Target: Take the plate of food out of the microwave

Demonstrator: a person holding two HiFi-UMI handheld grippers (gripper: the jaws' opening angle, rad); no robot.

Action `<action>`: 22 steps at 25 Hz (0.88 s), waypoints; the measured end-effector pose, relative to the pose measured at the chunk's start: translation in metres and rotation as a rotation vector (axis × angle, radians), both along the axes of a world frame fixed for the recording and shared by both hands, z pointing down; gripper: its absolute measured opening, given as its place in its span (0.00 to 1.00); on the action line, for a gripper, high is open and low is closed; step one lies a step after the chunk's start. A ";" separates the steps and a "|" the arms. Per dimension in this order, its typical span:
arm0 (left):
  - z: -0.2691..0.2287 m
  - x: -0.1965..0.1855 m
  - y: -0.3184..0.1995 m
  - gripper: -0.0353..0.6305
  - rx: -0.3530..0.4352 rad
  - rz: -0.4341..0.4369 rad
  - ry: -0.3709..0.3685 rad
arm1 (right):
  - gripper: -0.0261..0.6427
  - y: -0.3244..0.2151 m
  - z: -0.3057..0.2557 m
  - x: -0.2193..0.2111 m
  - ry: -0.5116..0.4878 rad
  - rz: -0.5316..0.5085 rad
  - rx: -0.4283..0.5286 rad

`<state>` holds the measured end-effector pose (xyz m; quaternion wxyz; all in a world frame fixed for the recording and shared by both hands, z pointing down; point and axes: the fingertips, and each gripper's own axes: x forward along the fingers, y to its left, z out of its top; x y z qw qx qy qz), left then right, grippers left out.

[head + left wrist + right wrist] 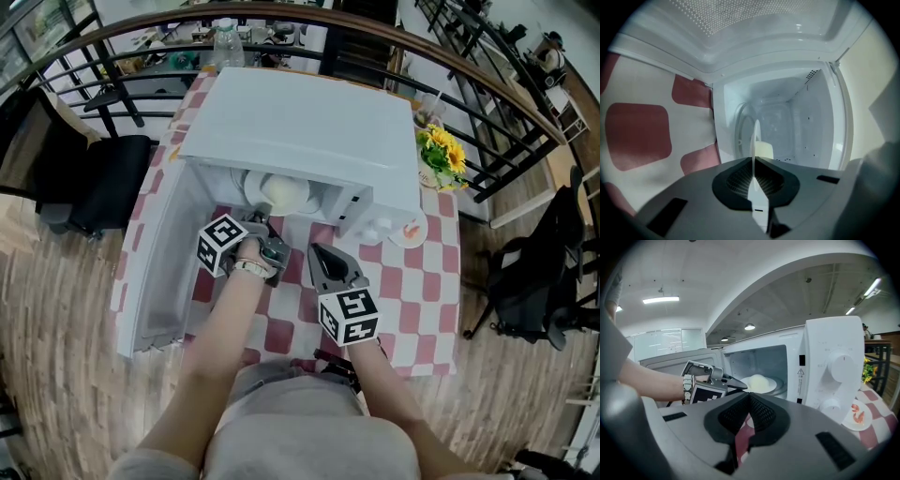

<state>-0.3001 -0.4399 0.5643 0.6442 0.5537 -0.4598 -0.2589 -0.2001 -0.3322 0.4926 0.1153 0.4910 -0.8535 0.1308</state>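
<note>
The right gripper (321,253) hung nearest to the person, over the checked table (412,281). Its jaws were pressed together with nothing between them, and it was well apart from the plate (253,187). A little further, the left gripper (266,221) was at the mouth of the microwave (300,131), clenched on the near rim of the plate. In its own view the rim stood edge-on between the pads (738,180). So the plate lay straight ahead of the left gripper, inside the cavity, with the white food (286,193) in its middle. The way out, I judge, was straight back toward the person, along the line of that gripper. On the left the open door (155,272) stood like a wall, and on the right was the control panel (833,366). The plate seemed to have little room on each side. In front of the microwave the table gave open room, except for 1 small dish (410,231) at the right.
</note>
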 end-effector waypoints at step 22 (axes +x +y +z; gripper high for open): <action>-0.040 0.006 0.046 0.08 0.102 -0.115 0.000 | 0.07 0.027 -0.040 0.013 -0.011 -0.079 0.109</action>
